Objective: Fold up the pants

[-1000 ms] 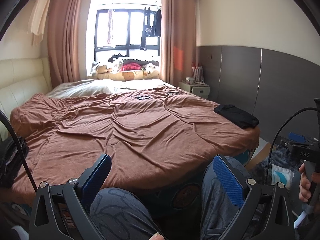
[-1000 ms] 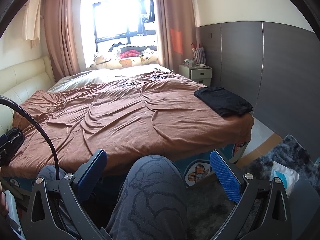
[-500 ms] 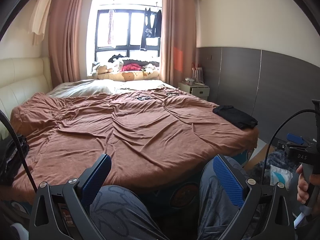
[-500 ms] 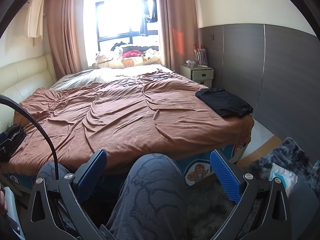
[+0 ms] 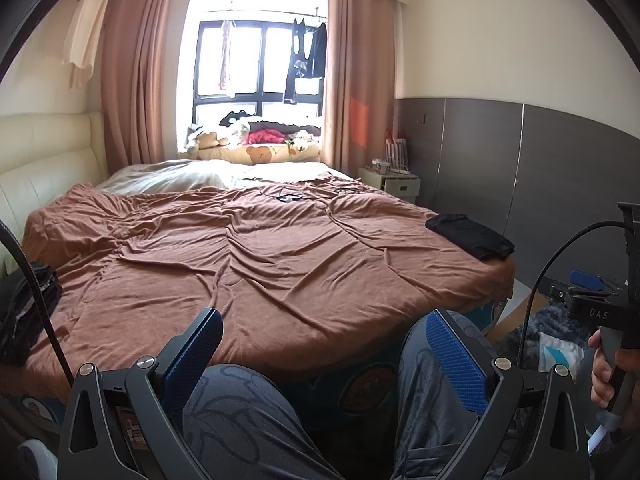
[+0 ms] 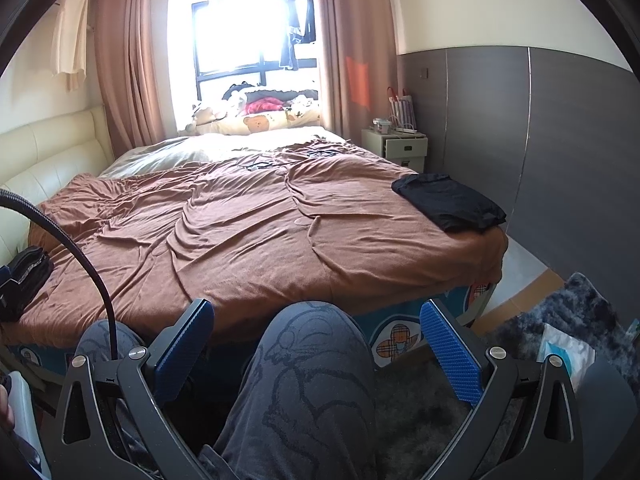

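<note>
Little has moved since the earlier frames: both views have risen slightly, showing a bit more of the bed (image 5: pixel 280 264). Both grippers hang low over the person's knees (image 6: pixel 316 344), which wear grey patterned trousers.

Left gripper (image 5: pixel 324 344): jaws wide apart, holding nothing, blue pads at the lower centre of its frame. Right gripper (image 6: pixel 316 336): jaws also wide apart and empty.

Folded black pants (image 6: pixel 450 202) lie on the brown blanket (image 6: pixel 248 232) at the bed's near right corner, at right of centre in both views. A second dark garment (image 5: pixel 24 312) sits at the bed's left edge, at the left of the frame.

At the lower right of the left view, a hand (image 5: pixel 608 372) grips the other gripper's handle, whose body reads "DAS". No other writing is legible.
</note>
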{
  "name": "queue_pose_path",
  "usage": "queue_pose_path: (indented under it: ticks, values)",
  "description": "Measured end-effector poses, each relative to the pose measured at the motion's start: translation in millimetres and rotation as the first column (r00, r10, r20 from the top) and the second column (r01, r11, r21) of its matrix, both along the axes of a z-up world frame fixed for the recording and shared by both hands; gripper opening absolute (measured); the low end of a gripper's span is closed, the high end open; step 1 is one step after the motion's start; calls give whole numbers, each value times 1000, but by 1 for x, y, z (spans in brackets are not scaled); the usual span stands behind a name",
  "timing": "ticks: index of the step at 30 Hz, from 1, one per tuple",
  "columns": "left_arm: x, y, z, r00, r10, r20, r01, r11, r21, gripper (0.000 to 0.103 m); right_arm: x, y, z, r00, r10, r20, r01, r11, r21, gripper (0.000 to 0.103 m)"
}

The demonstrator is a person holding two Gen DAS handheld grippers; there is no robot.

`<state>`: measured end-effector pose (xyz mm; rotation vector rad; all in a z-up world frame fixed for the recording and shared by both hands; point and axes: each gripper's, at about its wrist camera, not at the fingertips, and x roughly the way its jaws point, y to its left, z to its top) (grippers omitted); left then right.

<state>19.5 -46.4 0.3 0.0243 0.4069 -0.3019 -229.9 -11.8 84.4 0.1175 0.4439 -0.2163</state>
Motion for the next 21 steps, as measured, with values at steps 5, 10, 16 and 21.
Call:
queue_pose_path:
  ticks: [5,10,16,21]
  values:
    - [-4,0,2,1000,-7,12,7,1000,-2,103,-3,2,2,1000,5,3,-5,1000,-8,103]
    - [-10,-3,3,1000,-15,27,15,1000,10,103,-5,4,2,1000,6,1,-6,1000,-15,103]
    - [-14,-2,4,999,-15,34,15,1000,7,103,-6,4,3,1000,12,1,-12,1000,-19,103]
    - [-13,-1,5,999,-10,35,10,1000,-1,103,-6,4,3,1000,14,2,-14,1000,-22,103]
